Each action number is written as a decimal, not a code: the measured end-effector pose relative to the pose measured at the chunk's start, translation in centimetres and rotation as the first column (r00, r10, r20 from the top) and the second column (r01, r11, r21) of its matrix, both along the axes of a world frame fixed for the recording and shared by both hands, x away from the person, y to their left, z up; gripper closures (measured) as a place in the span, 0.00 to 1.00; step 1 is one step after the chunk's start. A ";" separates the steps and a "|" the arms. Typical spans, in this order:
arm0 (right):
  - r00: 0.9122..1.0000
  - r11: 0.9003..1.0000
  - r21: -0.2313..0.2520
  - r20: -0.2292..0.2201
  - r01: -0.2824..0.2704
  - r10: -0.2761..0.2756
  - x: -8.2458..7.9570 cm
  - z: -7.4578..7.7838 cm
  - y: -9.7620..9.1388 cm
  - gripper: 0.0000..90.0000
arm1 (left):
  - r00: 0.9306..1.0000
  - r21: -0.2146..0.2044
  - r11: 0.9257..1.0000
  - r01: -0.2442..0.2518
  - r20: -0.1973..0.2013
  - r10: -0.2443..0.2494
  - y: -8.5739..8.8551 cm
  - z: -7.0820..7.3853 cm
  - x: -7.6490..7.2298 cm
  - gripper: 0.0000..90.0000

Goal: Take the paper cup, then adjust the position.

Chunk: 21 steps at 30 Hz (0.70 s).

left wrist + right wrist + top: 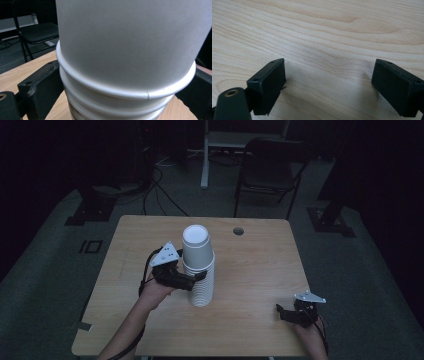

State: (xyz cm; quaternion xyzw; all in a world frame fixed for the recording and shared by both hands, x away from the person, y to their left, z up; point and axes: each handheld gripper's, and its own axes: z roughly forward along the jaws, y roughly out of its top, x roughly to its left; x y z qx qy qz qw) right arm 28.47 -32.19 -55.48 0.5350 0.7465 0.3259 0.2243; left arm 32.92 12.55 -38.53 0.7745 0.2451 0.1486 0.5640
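Bench (250, 270): cup stack (199, 280) stands at centre. Left claw (197, 279) grips the stack from 9 o'clock, jaws flanking the rims. Right claw (286, 314) idles at 4 o'clock, released, empty. Step looks like steadying the stack; next, right claw should lift the top cup (196, 245).

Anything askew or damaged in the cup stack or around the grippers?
Slightly. The top cup sits well proud of the stack of white paper cups, not nested as deep as the rest, and looks a little tilted. The left gripper straddles the stack just below it. The right gripper rests open on the table. No spill or damage.
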 end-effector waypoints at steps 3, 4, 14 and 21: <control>1.000 1.000 0.000 0.001 -0.007 0.007 0.0 0.0 0.0 0.13 | 1.000 -0.021 1.000 0.005 0.003 -0.005 0.0 -0.1 0.1 0.04; 1.000 1.000 0.000 0.001 -0.005 0.005 0.0 0.0 0.0 0.13 | 1.000 -0.023 1.000 0.005 0.006 -0.005 0.0 -0.2 0.1 0.04; 1.000 1.000 0.000 0.004 -0.019 0.019 -0.2 0.0 0.1 0.14 | 1.000 -0.004 1.000 0.005 -0.005 -0.005 0.1 0.1 0.0 0.05; 0.999 0.999 -0.002 0.000 -0.049 0.049 -0.5 0.0 -0.1 0.12 | 1.000 -0.007 1.000 0.006 -0.002 -0.006 0.2 0.0 -0.1 0.05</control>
